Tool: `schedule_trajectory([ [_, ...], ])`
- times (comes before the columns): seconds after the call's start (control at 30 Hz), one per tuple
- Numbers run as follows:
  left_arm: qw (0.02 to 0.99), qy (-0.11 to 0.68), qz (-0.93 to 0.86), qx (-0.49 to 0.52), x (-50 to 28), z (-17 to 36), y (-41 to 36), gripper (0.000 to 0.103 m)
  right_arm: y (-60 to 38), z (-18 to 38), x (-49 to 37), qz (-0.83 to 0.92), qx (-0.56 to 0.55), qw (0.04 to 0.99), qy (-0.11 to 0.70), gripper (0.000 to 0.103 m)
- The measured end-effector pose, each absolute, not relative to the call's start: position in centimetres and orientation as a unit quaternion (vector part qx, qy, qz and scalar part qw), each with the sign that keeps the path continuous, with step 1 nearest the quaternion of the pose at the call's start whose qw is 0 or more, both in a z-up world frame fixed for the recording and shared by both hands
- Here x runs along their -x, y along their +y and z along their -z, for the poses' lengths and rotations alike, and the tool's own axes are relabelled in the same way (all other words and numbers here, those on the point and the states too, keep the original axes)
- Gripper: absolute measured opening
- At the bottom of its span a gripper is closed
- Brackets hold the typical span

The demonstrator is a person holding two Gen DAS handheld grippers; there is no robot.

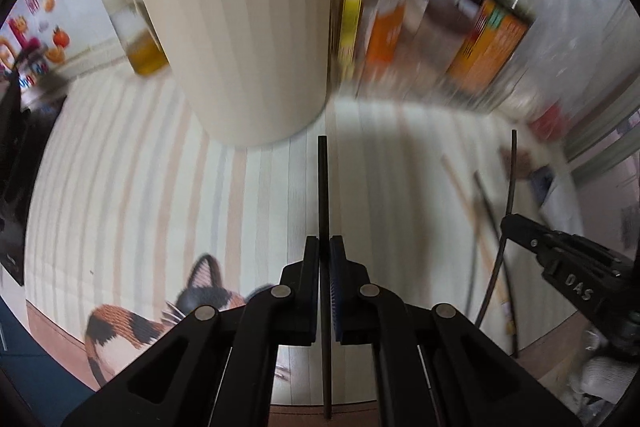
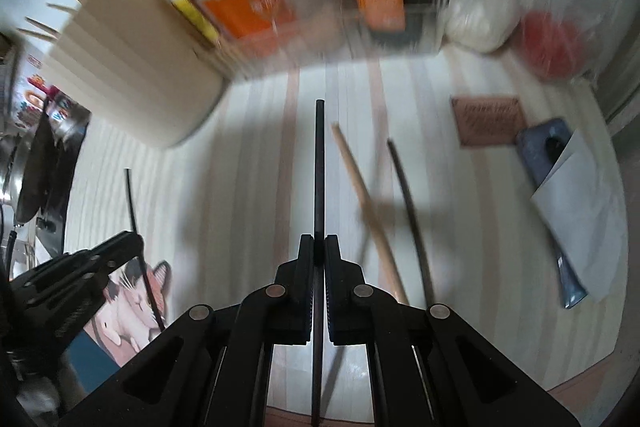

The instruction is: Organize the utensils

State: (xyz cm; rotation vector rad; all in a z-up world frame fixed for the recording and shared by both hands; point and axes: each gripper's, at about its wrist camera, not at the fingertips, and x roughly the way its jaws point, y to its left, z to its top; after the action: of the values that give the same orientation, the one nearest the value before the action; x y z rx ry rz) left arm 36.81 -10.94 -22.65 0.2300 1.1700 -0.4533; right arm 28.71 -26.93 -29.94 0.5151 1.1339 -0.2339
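Observation:
My left gripper (image 1: 324,245) is shut on a dark chopstick (image 1: 322,187) that points at the beige ribbed utensil holder (image 1: 248,27) just ahead, which holds several wooden sticks. My right gripper (image 2: 319,243) is shut on another dark chopstick (image 2: 319,163), with the holder (image 2: 132,67) at upper left. In the left wrist view the right gripper (image 1: 516,223) shows at the right with its chopstick (image 1: 512,171). In the right wrist view the left gripper (image 2: 132,241) shows at lower left with its chopstick (image 2: 132,199). A wooden chopstick (image 2: 366,207) and a dark chopstick (image 2: 410,211) lie on the striped table.
Bottles, jars and orange packets (image 1: 492,39) stand along the back of the table (image 1: 160,187). A brown coaster (image 2: 488,121), a blue object under white paper (image 2: 560,179) and a red-filled bag (image 2: 552,43) lie at the right. A cat-print mat (image 1: 132,323) is at the near left edge.

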Motion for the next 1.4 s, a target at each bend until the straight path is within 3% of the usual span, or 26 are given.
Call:
schedule_trajectory([
  [0.2, 0.842, 0.484, 0.226, -0.079, -37.2, 16.6, -10.0, 0.002, -26.7, 24.6, -28.6, 0.109, -0.222, 0.848, 0.468, 0.005],
  [0.7, 0.915, 0.319, 0.247, -0.028, -42.3, -1.2, -9.9, 0.0, -26.7, 4.7, -36.3, 0.058, -0.14, 0.951, 0.269, 0.004],
  [0.83, 0.922, 0.308, 0.234, -0.026, -43.0, -2.9, -9.1, 0.0, -26.1, 1.1, -38.4, 0.045, -0.129, 0.959, 0.248, 0.004],
  [0.93, 0.92, 0.321, 0.223, -0.034, -42.8, -2.0, -8.2, 0.008, -25.8, 0.5, -38.7, 0.034, -0.136, 0.958, 0.249, 0.004],
  [1.0, 0.915, 0.339, 0.212, -0.048, -42.4, -0.1, -7.8, 0.029, -25.8, 1.0, -38.1, 0.027, -0.145, 0.954, 0.26, 0.004],
  [1.03, 0.914, 0.345, 0.207, -0.057, -42.0, 1.1, -7.7, 0.053, -25.7, 1.6, -37.7, 0.023, -0.151, 0.951, 0.27, 0.004],
  [1.07, 0.913, 0.35, 0.2, -0.066, -41.6, 2.5, -7.6, 0.069, -25.8, 2.7, -36.9, 0.019, -0.159, 0.946, 0.283, 0.004],
  [1.4, 0.826, 0.497, 0.22, -0.149, -42.2, 20.2, -11.9, 0.07, -28.4, 17.5, -30.3, 0.038, -0.272, 0.847, 0.456, 0.004],
])
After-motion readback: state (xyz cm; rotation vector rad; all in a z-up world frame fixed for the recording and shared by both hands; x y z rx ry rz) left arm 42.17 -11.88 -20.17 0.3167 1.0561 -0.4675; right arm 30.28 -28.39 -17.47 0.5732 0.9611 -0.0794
